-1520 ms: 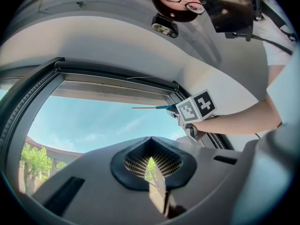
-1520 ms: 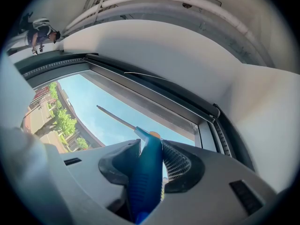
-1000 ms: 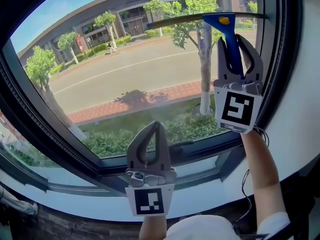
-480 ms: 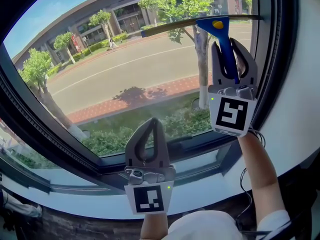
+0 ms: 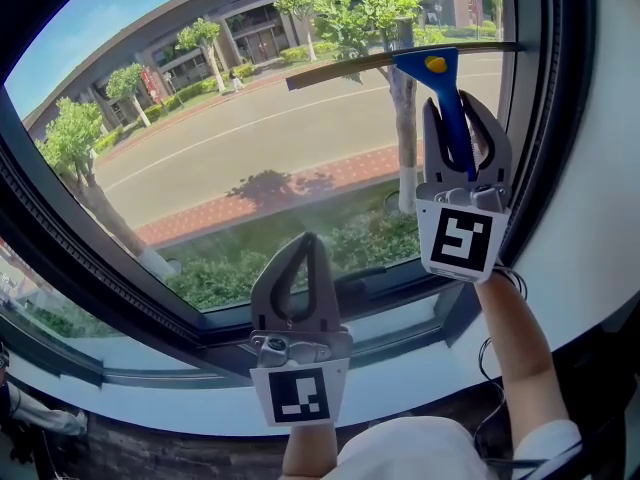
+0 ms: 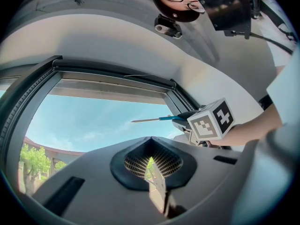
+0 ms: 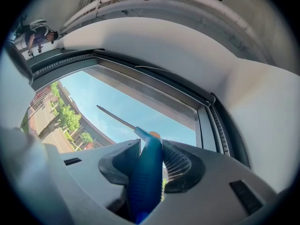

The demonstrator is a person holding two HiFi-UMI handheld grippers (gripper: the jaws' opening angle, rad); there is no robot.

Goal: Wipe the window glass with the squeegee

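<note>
So that its blade (image 5: 340,75) lies flat on the window glass (image 5: 250,148), the right gripper (image 5: 458,108) clamps the squeegee (image 5: 428,64) by its handle, while the left gripper (image 5: 305,246) hangs low, jaws closed on nothing.

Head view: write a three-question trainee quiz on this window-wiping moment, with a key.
1. True or false: the left gripper is shut with nothing between its jaws.
2. What does the right gripper grip? A. a yellow sponge B. the handle of the blue plastic squeegee C. a white cloth
3. Fill in: in the head view, the squeegee's long thin blade sits near the ___ of the clear window glass.
Key: 1 true; 2 B; 3 top.
</note>
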